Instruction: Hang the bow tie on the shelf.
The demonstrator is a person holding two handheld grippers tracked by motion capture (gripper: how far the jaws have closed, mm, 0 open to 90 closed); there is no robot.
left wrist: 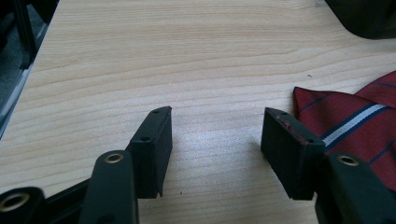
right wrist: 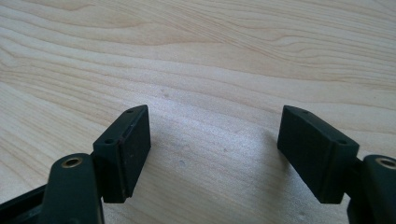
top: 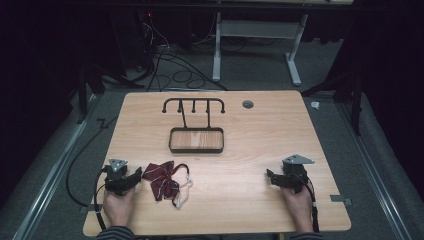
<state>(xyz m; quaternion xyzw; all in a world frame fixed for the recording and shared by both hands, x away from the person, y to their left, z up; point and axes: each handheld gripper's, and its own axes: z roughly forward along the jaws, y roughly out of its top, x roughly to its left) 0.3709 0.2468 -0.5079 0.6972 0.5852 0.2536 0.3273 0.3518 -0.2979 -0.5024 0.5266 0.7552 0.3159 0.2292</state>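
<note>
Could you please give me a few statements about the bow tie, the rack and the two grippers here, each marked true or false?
1. The red striped bow tie lies on the table beside the left gripper. True.
2. The left gripper is shut on the bow tie. False: its jaws stand open over bare wood, the tie just beside one of them.
3. The bow tie hangs from the black rack. False: the rack's hooks are bare.
4. The right gripper holds nothing. True.
5. The rack stands behind a dark-rimmed tray. True.
</note>
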